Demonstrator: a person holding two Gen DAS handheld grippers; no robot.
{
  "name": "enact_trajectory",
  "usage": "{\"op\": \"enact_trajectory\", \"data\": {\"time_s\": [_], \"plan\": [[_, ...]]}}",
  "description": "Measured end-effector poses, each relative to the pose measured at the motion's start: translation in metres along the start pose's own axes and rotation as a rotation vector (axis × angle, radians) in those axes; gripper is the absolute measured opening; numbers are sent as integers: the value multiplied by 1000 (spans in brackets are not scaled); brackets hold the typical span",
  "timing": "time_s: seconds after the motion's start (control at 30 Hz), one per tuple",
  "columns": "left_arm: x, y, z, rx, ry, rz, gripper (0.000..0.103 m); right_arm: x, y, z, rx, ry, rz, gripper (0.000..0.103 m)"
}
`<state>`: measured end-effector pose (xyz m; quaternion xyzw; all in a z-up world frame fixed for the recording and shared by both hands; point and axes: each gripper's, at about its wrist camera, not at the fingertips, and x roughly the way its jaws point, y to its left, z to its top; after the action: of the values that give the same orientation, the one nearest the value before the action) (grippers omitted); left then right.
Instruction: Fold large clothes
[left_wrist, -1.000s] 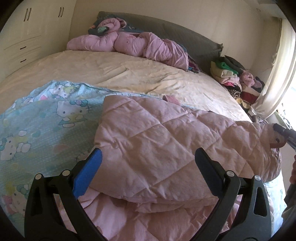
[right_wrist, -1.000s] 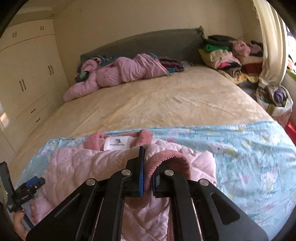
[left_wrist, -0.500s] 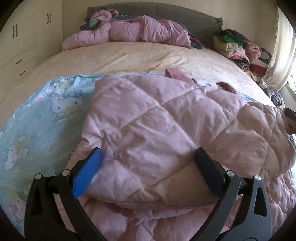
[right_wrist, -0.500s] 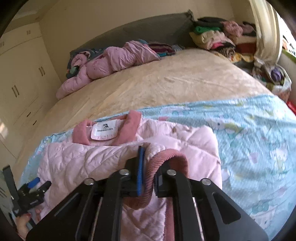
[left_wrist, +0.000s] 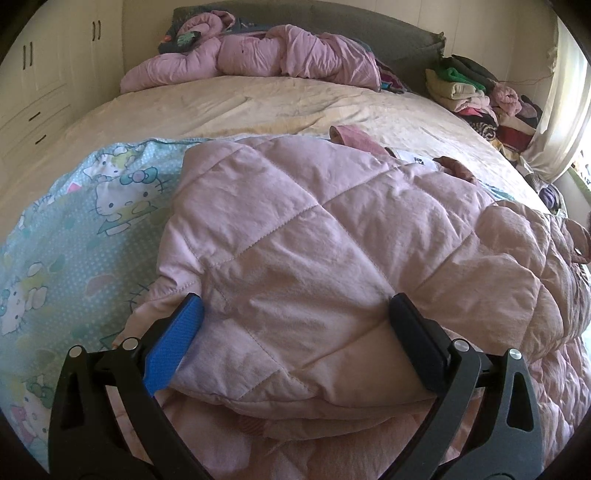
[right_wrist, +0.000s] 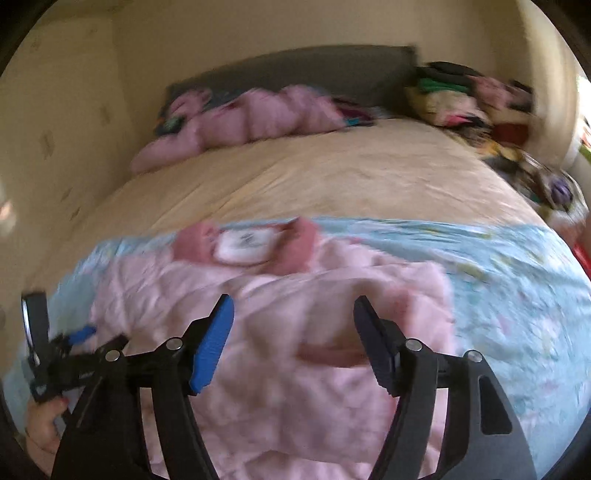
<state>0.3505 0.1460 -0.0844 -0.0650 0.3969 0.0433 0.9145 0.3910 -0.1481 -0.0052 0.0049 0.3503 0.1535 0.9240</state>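
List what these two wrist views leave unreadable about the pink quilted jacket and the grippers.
- Pink quilted jacket: its lower layers are hidden under the folded top panel in the left wrist view.
- Neck label: text lost to motion blur in the right wrist view; too small in the left.
- Ribbed cuff: smeared by blur, so its exact lie is unclear.
- Left gripper: open; contact with the fabric cannot be judged.
- Right gripper: open.

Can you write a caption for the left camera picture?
Open left gripper over a folded pink quilted jacket on a blue cartoon-cat sheet.
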Motion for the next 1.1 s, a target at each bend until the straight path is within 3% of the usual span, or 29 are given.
{"op": "enact_trajectory", "data": {"time_s": [0.1,0.23,0.3,0.7,0.77,0.83,0.9,1.1], "plan": [[1,0,0,0,0,1,94,40,30,-5,-108,122,-19,67],[0,-1,-1,-3,1,-4,94,75,36,-16,-122,213,-63,81],[1,-2,-1,-1,4,-4,94,85,36,-20,-116,244,-80,82],[-2,-5,0,14,14,2,93,106,35,-36,-117,248,-100,85],[-6,-6,2,15,21,-2,94,103,36,-35,-114,242,-93,85],[-10,-6,3,15,28,-7,94,97,37,-34,-118,241,-88,96],[-14,-5,5,11,30,-17,94,88,38,-33,-113,237,-84,99],[-27,-2,8,0,32,-33,94,62,40,-32,-75,213,-52,99]]}}
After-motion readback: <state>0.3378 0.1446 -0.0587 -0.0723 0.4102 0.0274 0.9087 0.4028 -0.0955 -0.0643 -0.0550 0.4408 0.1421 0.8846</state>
